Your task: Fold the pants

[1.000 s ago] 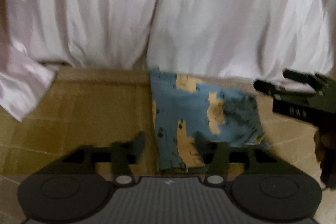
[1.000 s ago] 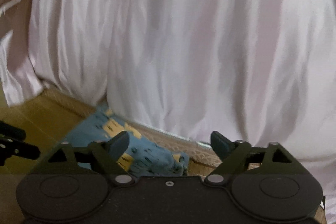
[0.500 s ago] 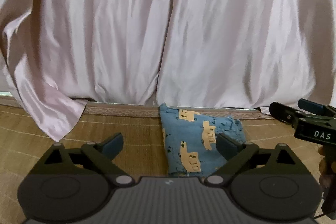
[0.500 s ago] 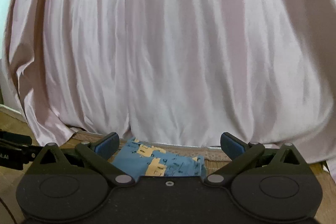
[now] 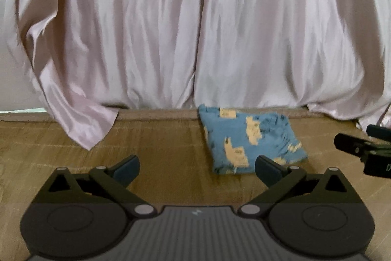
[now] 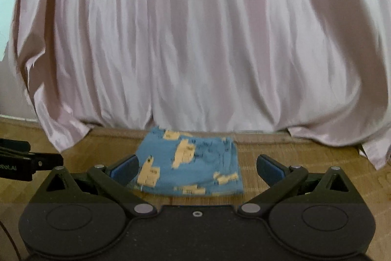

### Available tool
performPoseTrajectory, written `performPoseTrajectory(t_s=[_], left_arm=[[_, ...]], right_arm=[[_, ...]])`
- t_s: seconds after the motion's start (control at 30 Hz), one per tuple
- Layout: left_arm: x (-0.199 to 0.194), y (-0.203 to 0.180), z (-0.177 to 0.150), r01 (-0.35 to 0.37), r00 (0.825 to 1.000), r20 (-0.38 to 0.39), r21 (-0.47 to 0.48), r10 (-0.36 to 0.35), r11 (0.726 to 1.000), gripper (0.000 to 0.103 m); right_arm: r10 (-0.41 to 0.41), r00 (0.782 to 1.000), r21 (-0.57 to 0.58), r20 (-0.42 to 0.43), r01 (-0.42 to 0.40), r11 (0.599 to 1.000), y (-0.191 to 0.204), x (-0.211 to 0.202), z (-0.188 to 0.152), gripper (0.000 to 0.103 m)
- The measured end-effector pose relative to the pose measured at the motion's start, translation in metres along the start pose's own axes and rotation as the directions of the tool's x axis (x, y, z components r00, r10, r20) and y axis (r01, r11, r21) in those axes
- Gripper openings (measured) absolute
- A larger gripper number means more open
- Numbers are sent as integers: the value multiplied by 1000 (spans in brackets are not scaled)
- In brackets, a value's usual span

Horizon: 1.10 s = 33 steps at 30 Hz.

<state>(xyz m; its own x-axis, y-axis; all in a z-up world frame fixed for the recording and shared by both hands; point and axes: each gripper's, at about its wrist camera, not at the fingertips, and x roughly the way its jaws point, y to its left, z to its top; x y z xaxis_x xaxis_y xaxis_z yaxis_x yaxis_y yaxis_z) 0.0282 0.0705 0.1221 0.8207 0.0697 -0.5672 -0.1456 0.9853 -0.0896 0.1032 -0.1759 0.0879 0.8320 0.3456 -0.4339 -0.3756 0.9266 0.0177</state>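
Blue pants (image 5: pixel 249 141) with a yellow print lie folded into a small rectangle on the woven mat (image 5: pixel 158 146), close to the curtain. My left gripper (image 5: pixel 196 169) is open and empty, back from the pants and slightly to their left. In the right wrist view the folded pants (image 6: pixel 193 163) lie straight ahead, beyond my open, empty right gripper (image 6: pixel 196 169). The right gripper (image 5: pixel 354 147) shows at the right edge of the left wrist view, and the left gripper (image 6: pixel 29 160) at the left edge of the right wrist view.
A pale pink curtain (image 5: pixel 195 28) hangs across the whole background, its hem (image 5: pixel 80 124) draping onto the mat at left and at the right (image 6: pixel 342 136). Bare mat (image 6: pixel 305 155) lies on both sides of the pants.
Both grippers have pulled back and levelled out, so the pants look farther away and more of the mat and curtain shows. The pants have stayed in place. Both grippers have stayed open.
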Motion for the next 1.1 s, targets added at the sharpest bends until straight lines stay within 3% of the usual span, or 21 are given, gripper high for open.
performPoseTrajectory(t_s=[0.3, 1.1], left_arm=[[20, 2, -34, 6, 999, -51, 0, -6, 1000, 103], [29, 9, -36, 10, 997, -75, -30, -12, 1000, 103]], right_arm=[[-55, 998, -28, -40, 54, 998, 8, 4, -29, 102], [-78, 994, -12, -82, 77, 997, 8, 9, -42, 102]])
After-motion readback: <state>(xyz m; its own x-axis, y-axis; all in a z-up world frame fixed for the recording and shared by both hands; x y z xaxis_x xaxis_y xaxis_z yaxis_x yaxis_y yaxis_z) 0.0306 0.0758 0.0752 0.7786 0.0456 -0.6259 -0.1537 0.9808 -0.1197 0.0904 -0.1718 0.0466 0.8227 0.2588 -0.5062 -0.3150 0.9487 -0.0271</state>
